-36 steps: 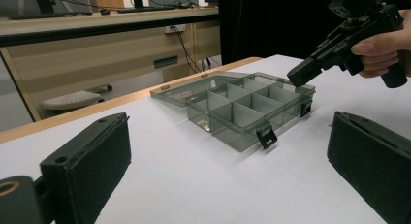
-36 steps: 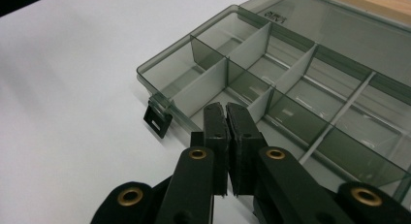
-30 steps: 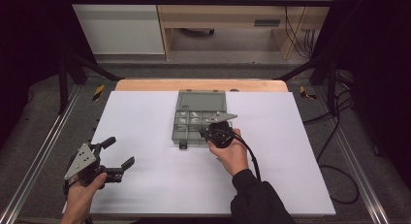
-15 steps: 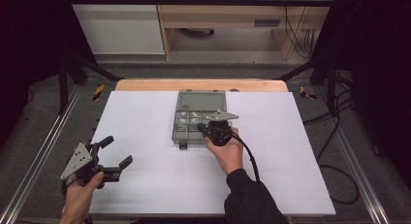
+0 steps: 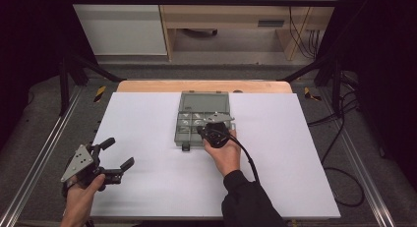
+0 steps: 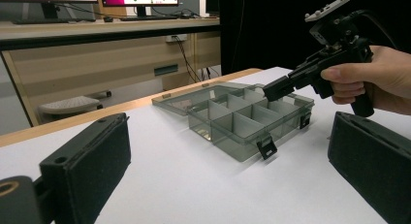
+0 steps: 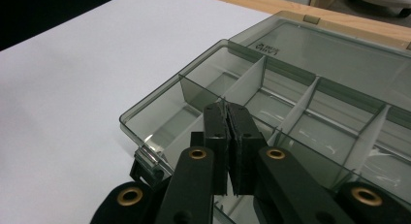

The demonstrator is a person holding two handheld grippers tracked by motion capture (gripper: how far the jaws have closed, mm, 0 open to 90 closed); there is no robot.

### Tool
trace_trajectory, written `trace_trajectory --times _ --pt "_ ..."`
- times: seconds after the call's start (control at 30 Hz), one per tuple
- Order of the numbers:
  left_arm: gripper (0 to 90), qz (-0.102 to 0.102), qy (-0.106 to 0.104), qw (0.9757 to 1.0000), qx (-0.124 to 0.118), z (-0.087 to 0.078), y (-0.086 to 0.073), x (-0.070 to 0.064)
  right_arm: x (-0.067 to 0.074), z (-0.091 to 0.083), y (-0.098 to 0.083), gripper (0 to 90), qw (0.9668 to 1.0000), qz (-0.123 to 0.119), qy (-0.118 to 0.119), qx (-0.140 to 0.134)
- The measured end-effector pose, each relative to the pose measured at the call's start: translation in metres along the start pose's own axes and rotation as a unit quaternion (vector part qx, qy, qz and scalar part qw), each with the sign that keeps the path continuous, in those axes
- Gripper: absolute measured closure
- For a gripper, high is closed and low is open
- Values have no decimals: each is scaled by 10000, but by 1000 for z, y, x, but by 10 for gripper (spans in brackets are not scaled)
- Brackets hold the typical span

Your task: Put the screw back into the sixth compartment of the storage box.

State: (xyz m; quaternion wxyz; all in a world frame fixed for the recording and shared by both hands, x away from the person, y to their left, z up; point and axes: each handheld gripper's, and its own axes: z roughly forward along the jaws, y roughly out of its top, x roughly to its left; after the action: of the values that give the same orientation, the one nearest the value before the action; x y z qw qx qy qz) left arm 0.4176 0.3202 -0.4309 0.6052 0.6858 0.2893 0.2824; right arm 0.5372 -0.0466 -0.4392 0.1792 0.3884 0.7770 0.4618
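Left gripper (image 5: 114,159) lower; smoky compartmented box (image 5: 199,118).

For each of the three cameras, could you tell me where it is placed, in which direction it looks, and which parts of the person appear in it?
High view: above the person's side, facing forward and down on the white table; both forearms, left gripper, right gripper.
Left gripper view: rides the left gripper, jaws wide apart, facing the right hand.
Right gripper view: rides the right gripper, jaws closed over a divider.
All three share the clear grey compartment box with open lid.
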Motion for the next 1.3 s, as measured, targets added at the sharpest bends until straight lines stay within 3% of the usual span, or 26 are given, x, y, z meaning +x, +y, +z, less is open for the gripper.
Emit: trace_trajectory --times 0.17,0.2,0.23,0.33,0.53,0.73,0.9,0.93,0.97,1.1,1.13,1.17,1.3 --pt "17 1 -4 10000 3 0 0 0 4 7 0 869 9999 57 -45 144" --pt "17 0 -5 10000 5 0 0 0 4 8 0 825 9998 4 -42 178" --pt "17 9 -8 10000 3 0 0 0 5 8 2 714 9997 -67 -48 225" --pt "17 10 -8 10000 1 -1 0 0 6 4 3 617 9996 -100 -131 218" --pt "16 9 -7 10000 6 0 0 0 5 -28 8 276 9984 -297 -331 352" --pt "17 -21 2 10000 -11 -1 0 0 -2 -47 3 123 9964 -372 -417 639" --pt "16 -22 8 10000 -8 -1 0 0 -11 -62 -8 108 9929 -456 -380 1035" --pt "16 -17 7 10000 -6 -1 0 0 -15 -68 -11 122 9899 -523 -396 1255" --pt "16 -15 4 10000 -9 -1 0 0 -15 -68 -11 122 9899 -523 -396 1255" --pt "16 -9 -7 10000 -8 -1 -1 -1 -21 -77 -20 109 9831 -533 -302 1723" --pt "16 -2 -10 10000 -1 0 -1 -1 -21 -79 -23 100 9799 -521 -283 1906" --pt "16 0 -12 10000 1 0 -1 -1 -21 -79 -23 100 9799 -521 -283 1906" --pt "15 16 -19 10000 26 0 -1 -1 -20 -80 -31 94 9741 -565 -168 2184"
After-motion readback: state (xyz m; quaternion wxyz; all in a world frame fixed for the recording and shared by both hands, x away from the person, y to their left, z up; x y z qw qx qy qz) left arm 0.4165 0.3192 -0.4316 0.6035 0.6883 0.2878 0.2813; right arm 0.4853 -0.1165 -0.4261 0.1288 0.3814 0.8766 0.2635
